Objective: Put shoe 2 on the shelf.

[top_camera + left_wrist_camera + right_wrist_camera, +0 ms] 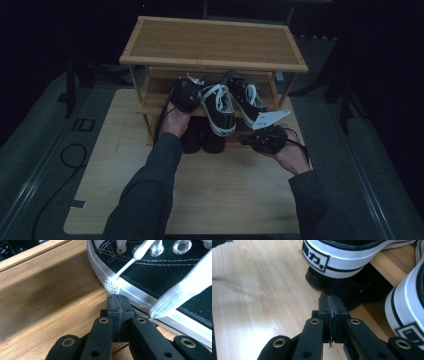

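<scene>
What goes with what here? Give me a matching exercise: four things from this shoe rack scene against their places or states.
Things:
1. left gripper
2. right gripper
3. black-and-white sneakers
4. dark shoes

Places or states:
A. on the rack's middle shelf, heels overhanging its front edge
B. jaws shut, empty, beside a sneaker's white sole on the shelf
C. on the bottom level, under the sneakers
D. jaws shut, empty, in front of the rack, below the sneaker heels

Pairs: 1-B, 2-D, 3-A, 4-C
</scene>
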### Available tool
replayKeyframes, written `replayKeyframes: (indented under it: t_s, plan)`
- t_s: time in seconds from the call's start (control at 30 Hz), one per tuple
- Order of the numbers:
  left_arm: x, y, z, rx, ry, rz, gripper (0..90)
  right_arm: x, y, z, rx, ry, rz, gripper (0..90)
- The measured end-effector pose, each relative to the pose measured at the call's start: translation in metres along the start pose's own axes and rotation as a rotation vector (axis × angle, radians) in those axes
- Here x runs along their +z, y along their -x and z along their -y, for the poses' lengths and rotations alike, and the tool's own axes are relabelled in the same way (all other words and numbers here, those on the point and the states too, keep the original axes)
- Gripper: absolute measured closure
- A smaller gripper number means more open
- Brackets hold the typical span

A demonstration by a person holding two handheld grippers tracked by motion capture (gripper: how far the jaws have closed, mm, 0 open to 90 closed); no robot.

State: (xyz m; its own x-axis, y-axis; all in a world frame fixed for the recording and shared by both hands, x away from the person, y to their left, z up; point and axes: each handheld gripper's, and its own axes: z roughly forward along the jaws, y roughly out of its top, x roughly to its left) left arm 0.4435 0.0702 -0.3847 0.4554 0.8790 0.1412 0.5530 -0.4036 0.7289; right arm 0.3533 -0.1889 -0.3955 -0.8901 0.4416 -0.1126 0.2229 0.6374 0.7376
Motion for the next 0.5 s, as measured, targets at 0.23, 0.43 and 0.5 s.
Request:
replayKeyframes:
  t_s: [0.23, 0.43, 0.5]
  plan:
    - [-0.003, -0.003, 0.002, 0.001, 0.004, 0.003, 90.0, 0.001, -0.003, -0.003, -0.011, 0.016, -0.023, 88.7]
    - [-0.008, -0.012, 0.006, -0.015, 0.009, 0.009, 90.0, 0.001, -0.007, -0.007, -0.037, 0.026, -0.043, 88.7]
    - [-0.01, -0.015, 0.007, -0.005, 0.005, 0.011, 90.0, 0.001, -0.009, -0.01, -0.044, 0.035, -0.048, 88.7]
